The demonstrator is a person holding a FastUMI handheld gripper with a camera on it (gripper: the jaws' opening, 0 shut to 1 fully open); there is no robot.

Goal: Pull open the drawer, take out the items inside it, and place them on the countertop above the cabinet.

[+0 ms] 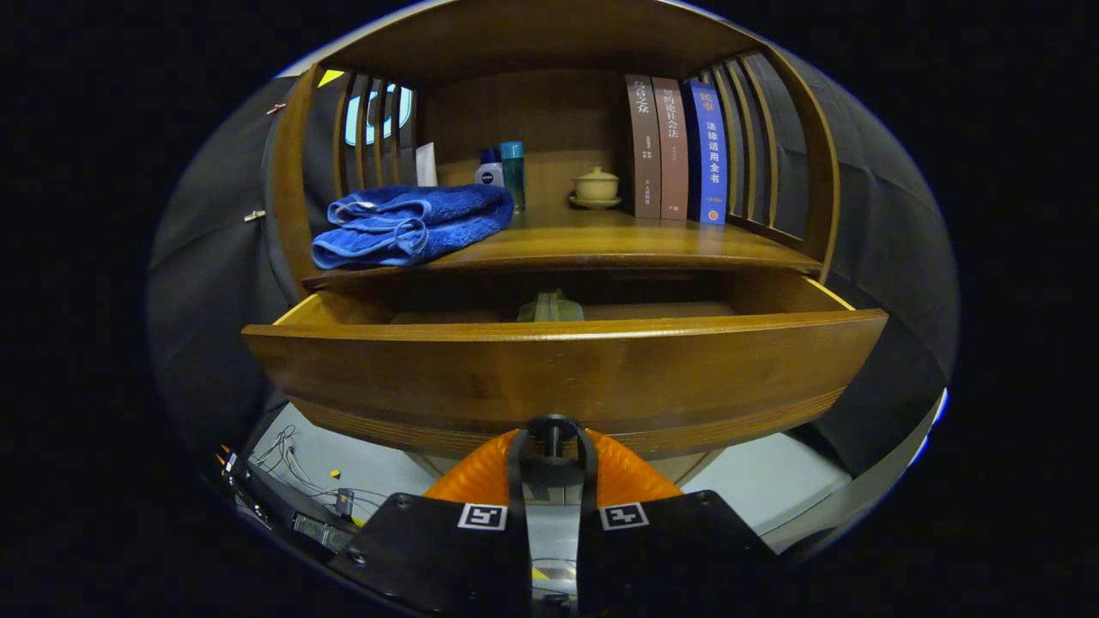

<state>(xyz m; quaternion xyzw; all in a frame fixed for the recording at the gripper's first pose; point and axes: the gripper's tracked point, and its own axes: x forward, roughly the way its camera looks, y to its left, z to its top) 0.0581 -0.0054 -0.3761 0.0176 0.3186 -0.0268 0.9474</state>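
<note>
On the wooden counter [601, 245] a blue towel [412, 225] lies above the drawer [558, 369], whose knob [552, 427] the claw [552, 446] grips closed; pull straight back, level, exposing the pale item [549, 306] inside

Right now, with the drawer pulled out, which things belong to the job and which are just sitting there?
Job:
- drawer, open
- drawer knob, both fingers of gripper closed on it
- pale green item inside the drawer
- countertop above

Just sitting there:
- blue towel
- two bottles
- lidded cup
- three books
</note>
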